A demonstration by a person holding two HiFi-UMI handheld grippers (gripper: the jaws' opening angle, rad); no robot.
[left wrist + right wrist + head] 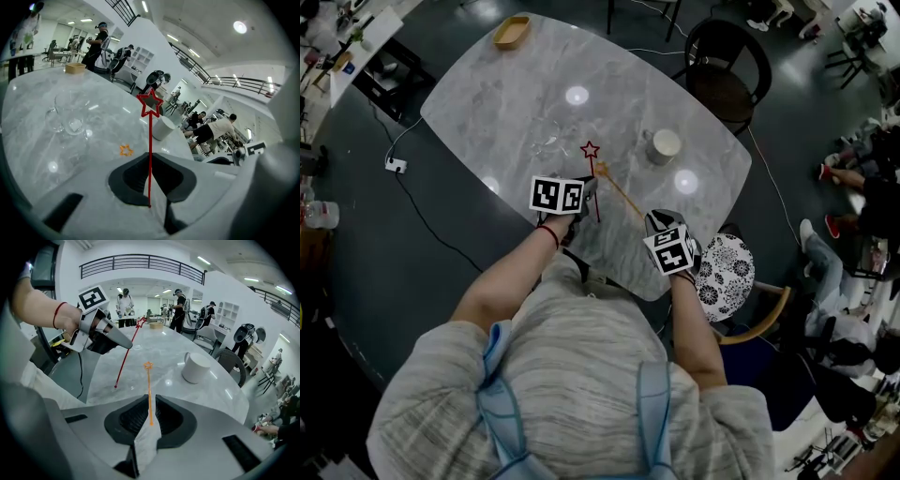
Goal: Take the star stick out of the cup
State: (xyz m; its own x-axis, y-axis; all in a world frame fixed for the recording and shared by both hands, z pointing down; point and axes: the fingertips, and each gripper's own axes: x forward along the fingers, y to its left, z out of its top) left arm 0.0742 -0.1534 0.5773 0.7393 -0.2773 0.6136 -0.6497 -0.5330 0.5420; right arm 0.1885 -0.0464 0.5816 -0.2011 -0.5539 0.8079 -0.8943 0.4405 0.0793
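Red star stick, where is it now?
Head view, mid-table: the red star stick is clamped in the left gripper, left of the orange star stick and white mug.

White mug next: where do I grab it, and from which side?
Probably the rim wall, from above: the white mug stands upright, rim up, so one jaw can go inside, one outside. Its handle sits on the far side from the right gripper, which is shut on the orange star stick.
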